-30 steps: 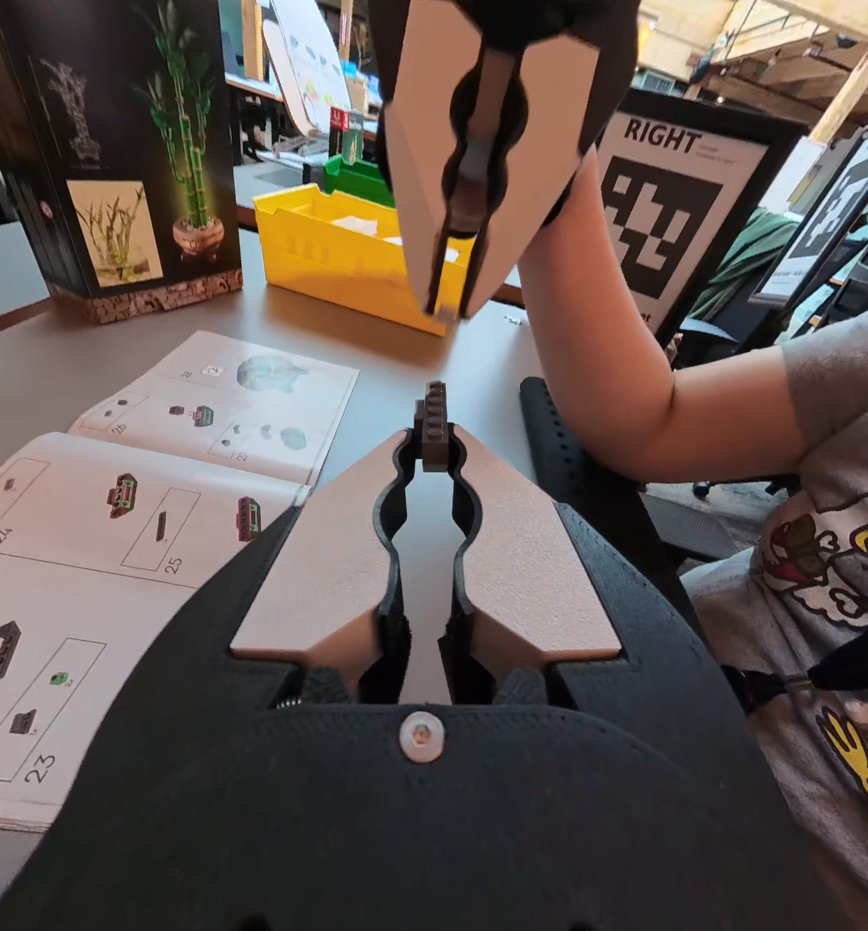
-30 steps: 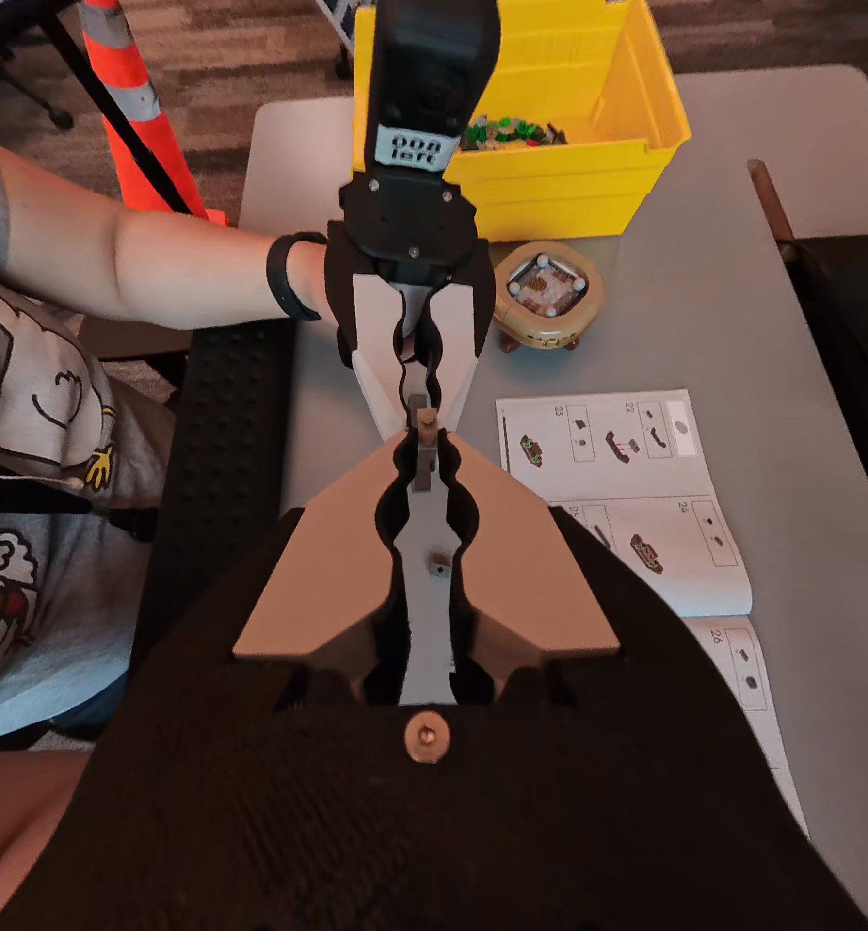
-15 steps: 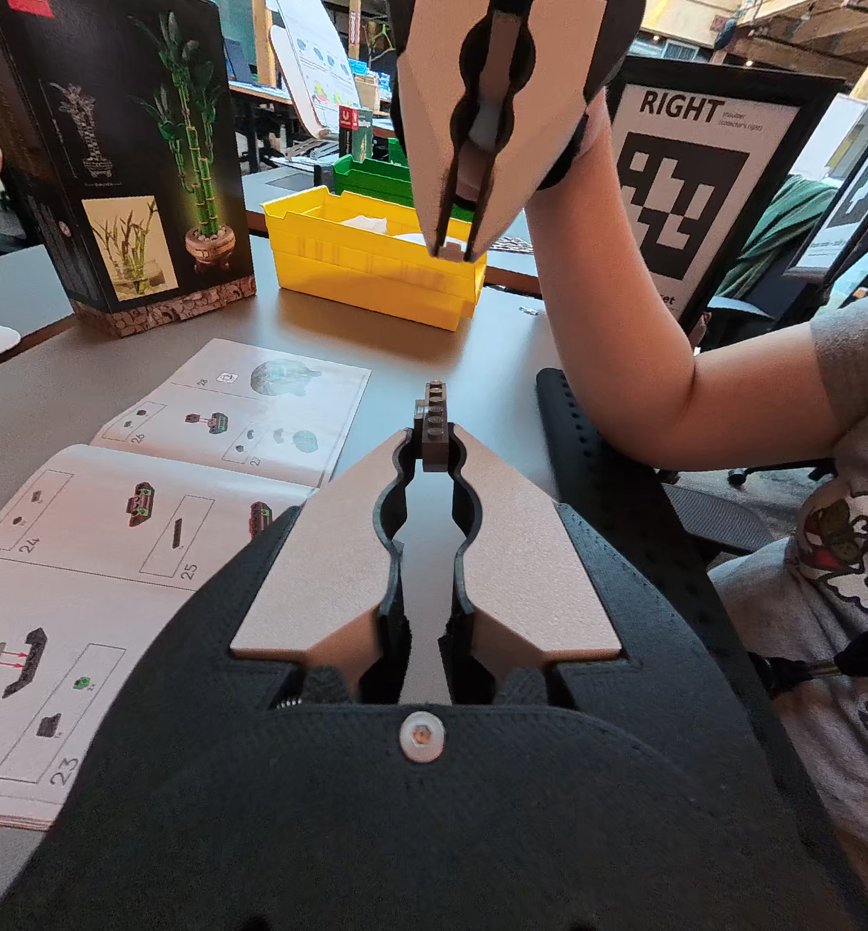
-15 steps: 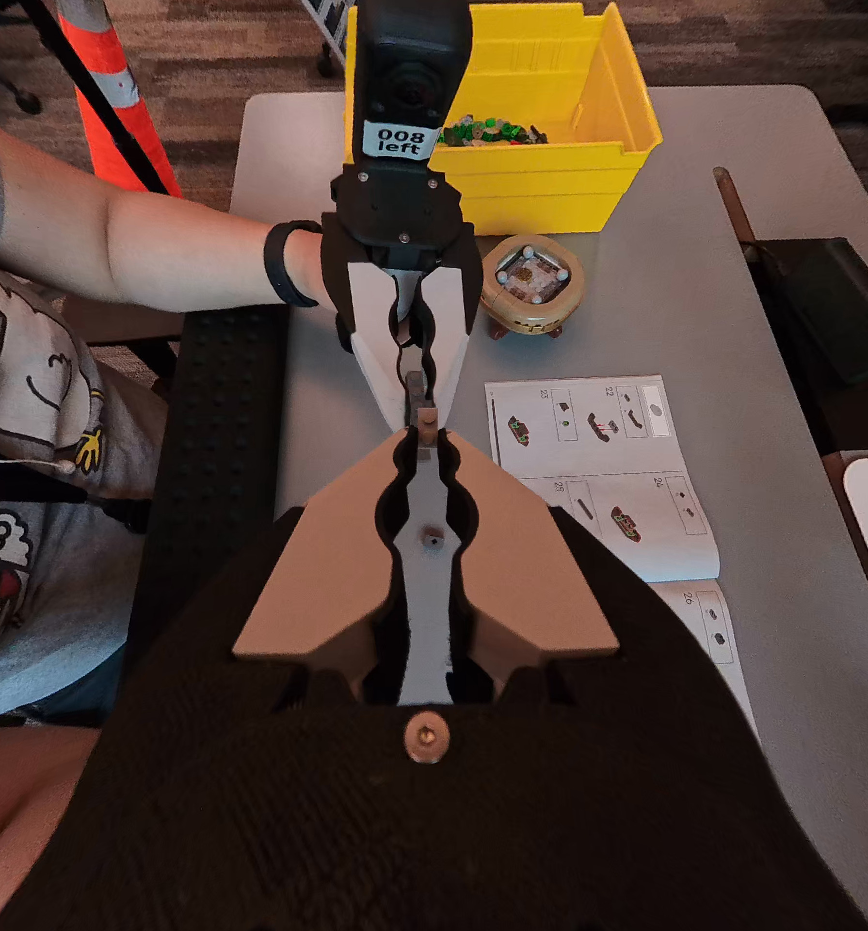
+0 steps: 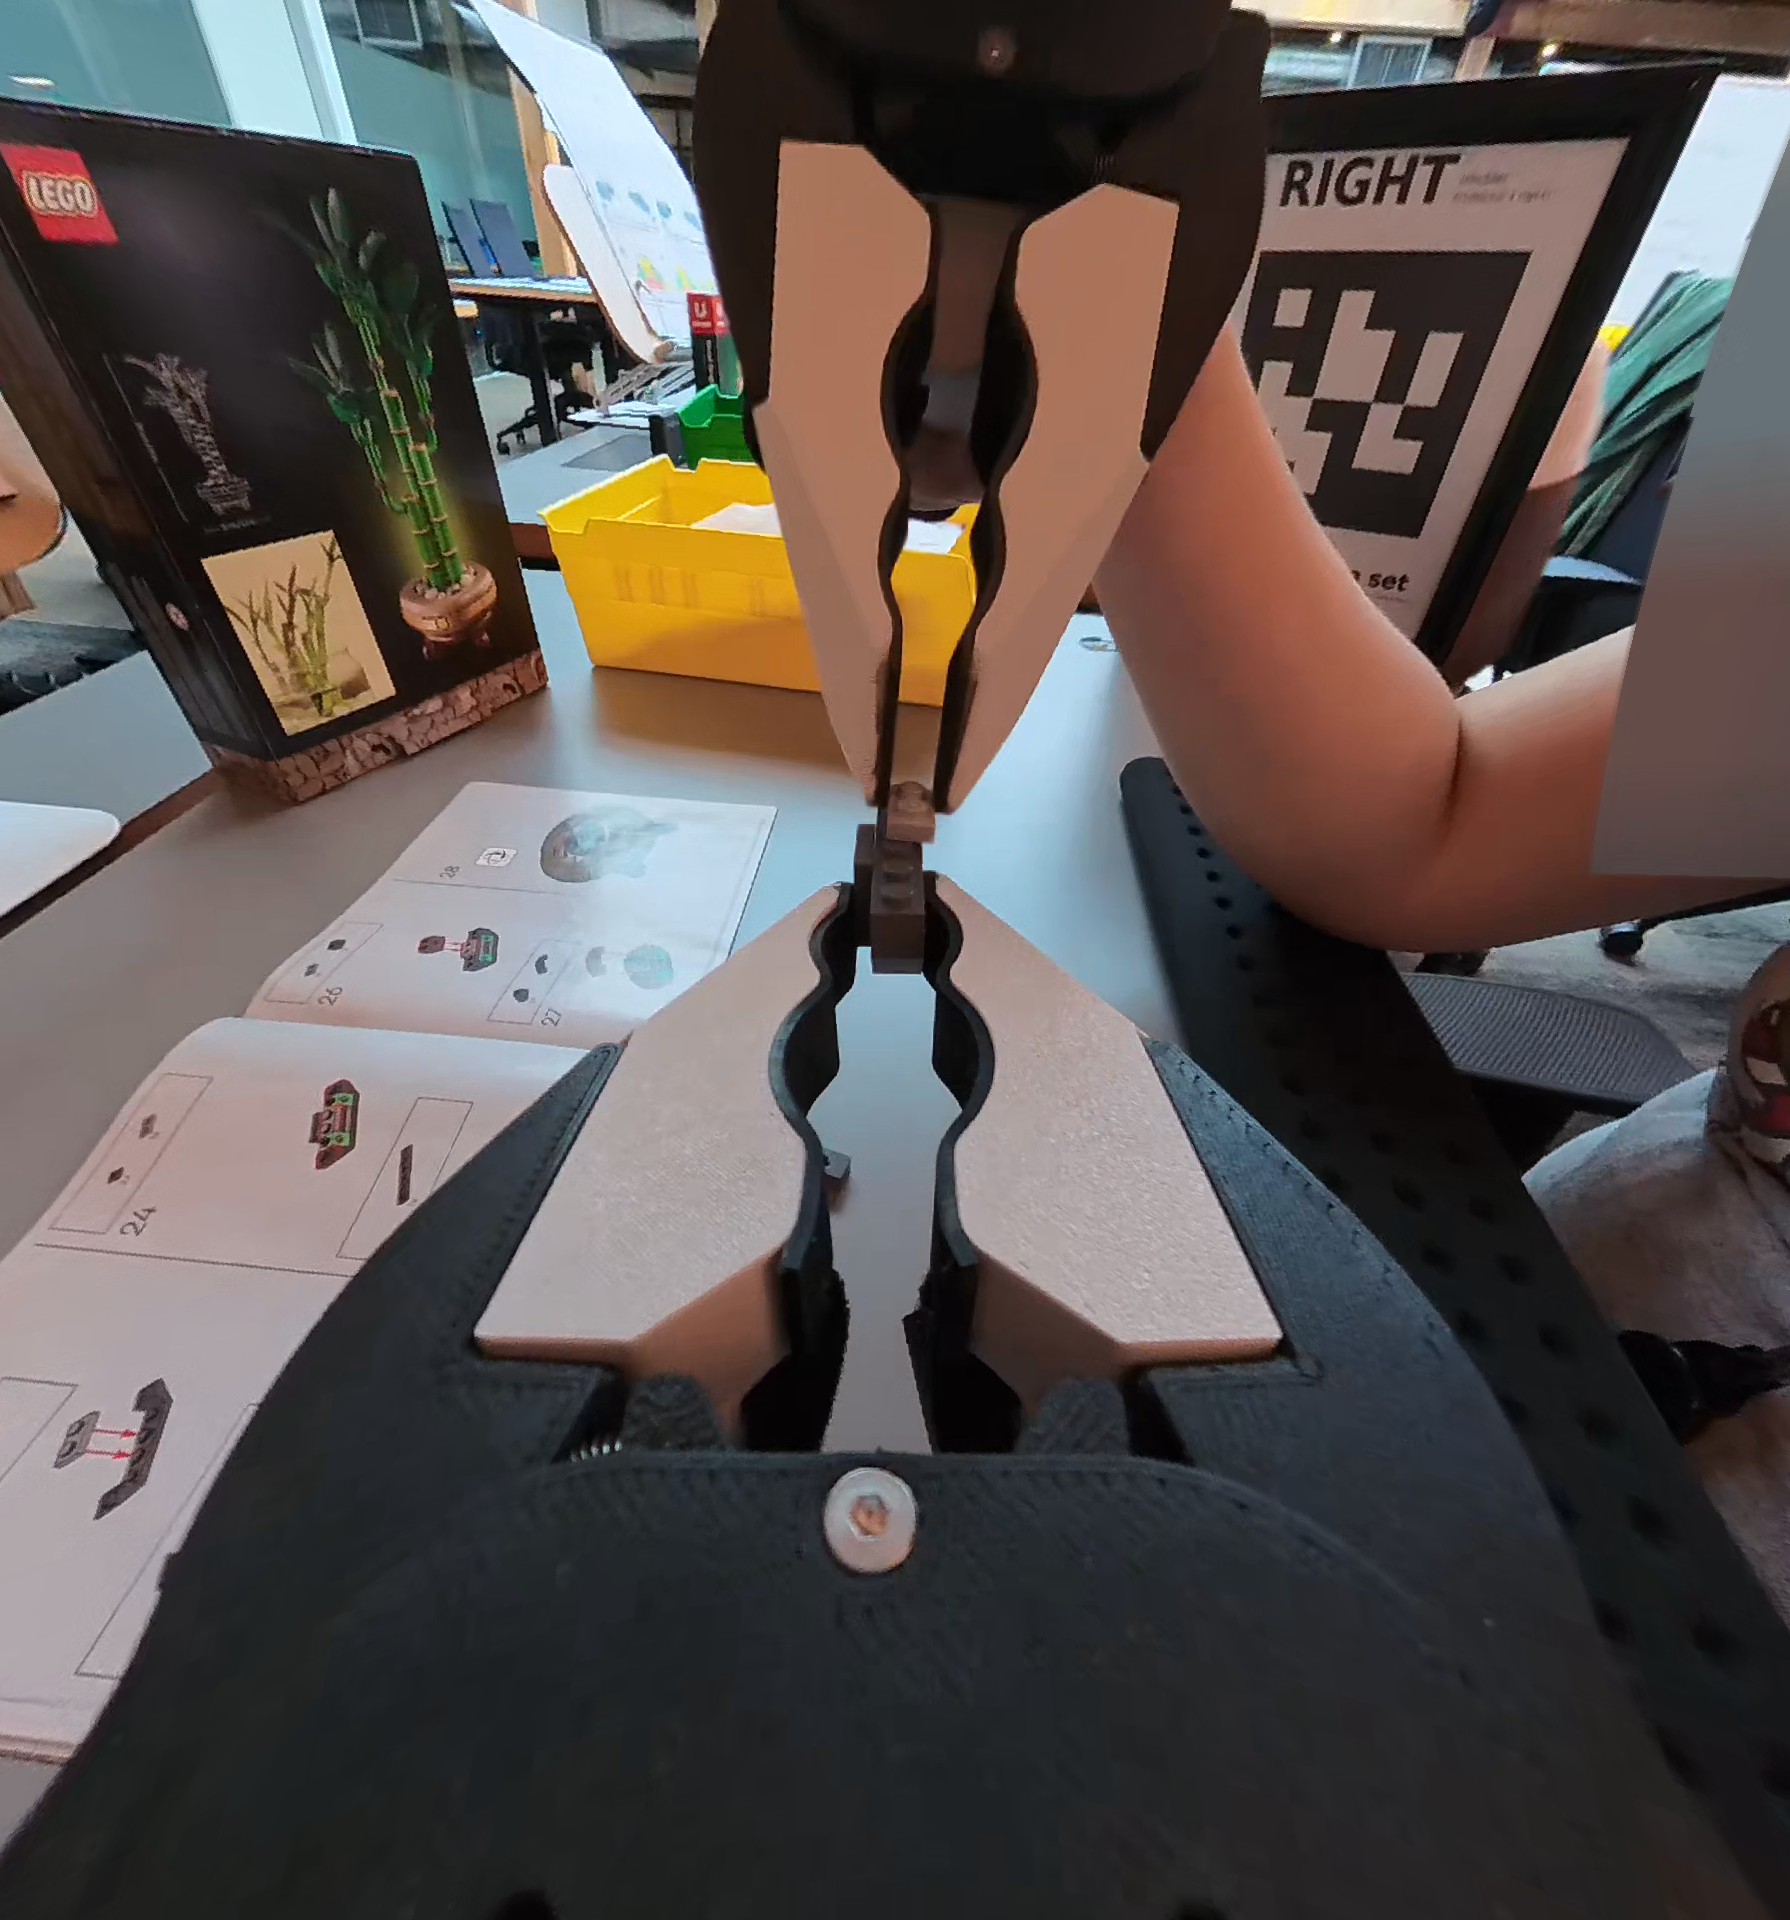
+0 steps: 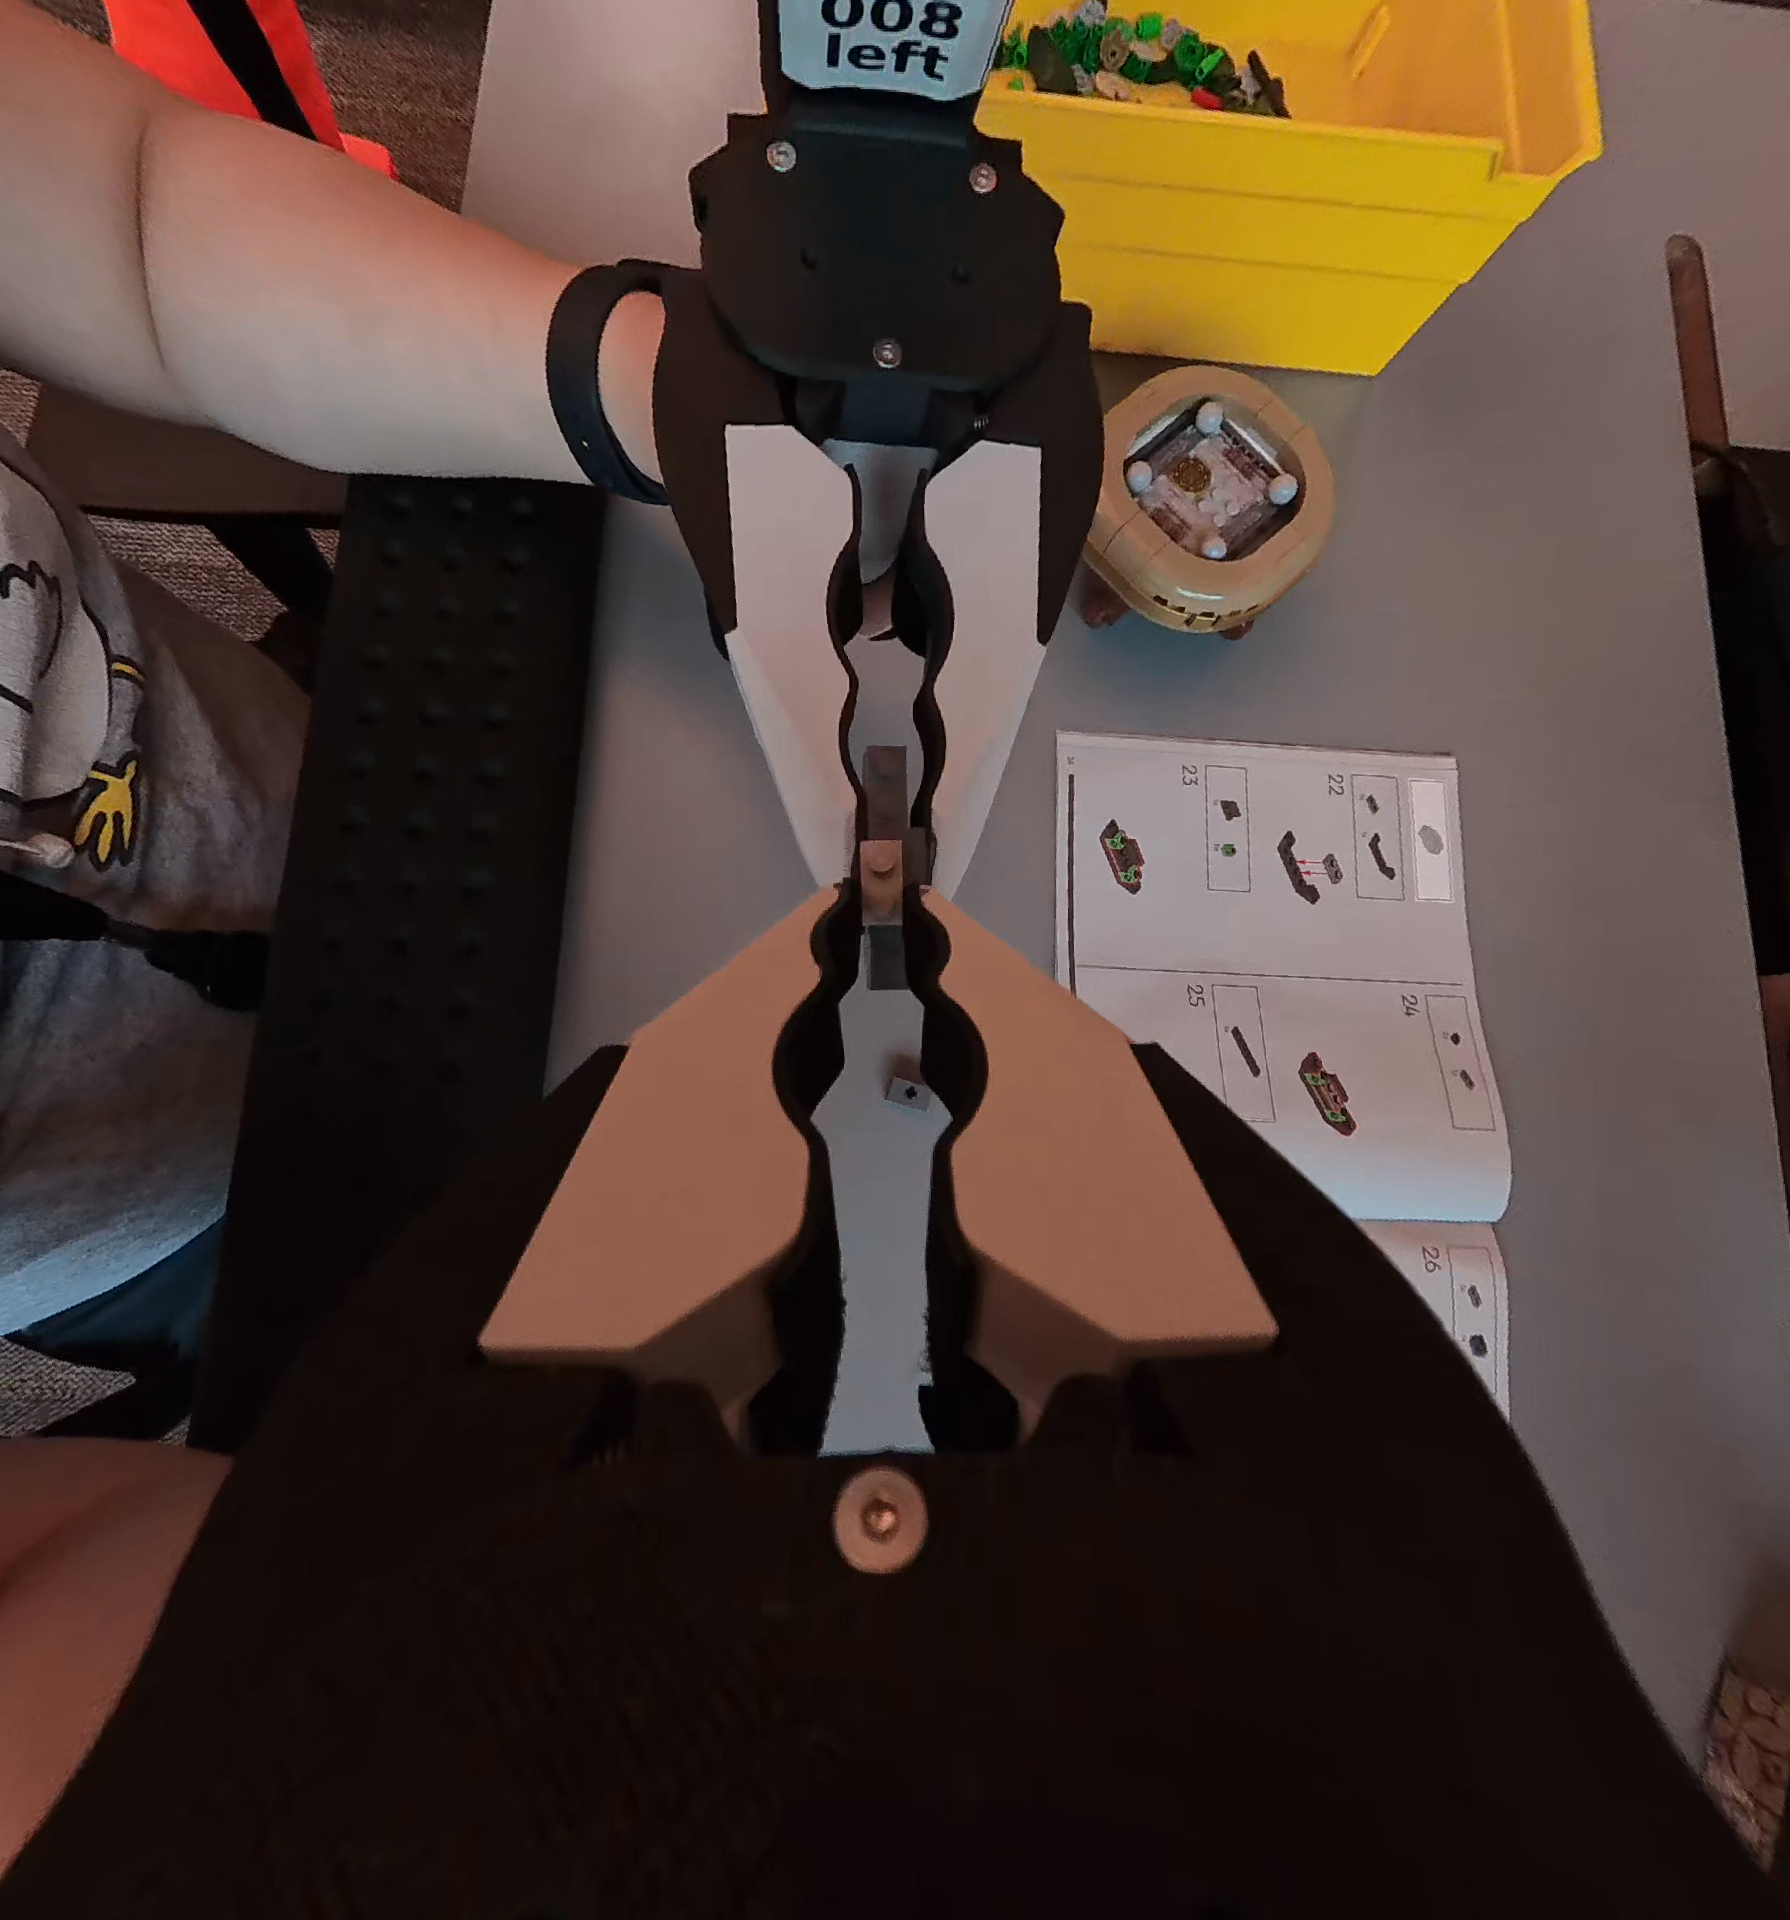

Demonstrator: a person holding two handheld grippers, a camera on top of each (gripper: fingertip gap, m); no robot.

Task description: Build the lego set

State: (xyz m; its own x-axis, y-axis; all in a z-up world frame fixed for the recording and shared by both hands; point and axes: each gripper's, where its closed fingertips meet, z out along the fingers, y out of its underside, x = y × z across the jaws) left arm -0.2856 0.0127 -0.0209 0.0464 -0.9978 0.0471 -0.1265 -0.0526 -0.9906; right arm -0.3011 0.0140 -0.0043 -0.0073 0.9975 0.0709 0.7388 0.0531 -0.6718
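One loose small brick (image 6: 904, 1091) on table, clear only from right tongs (image 6: 883, 896).

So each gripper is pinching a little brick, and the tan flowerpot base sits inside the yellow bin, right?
Not quite. The tan flowerpot base is not inside the yellow bin; it stands on the table beside it, as the right wrist view shows. The rest holds: the left gripper pinches a dark brown brick and the right gripper a small tan one.
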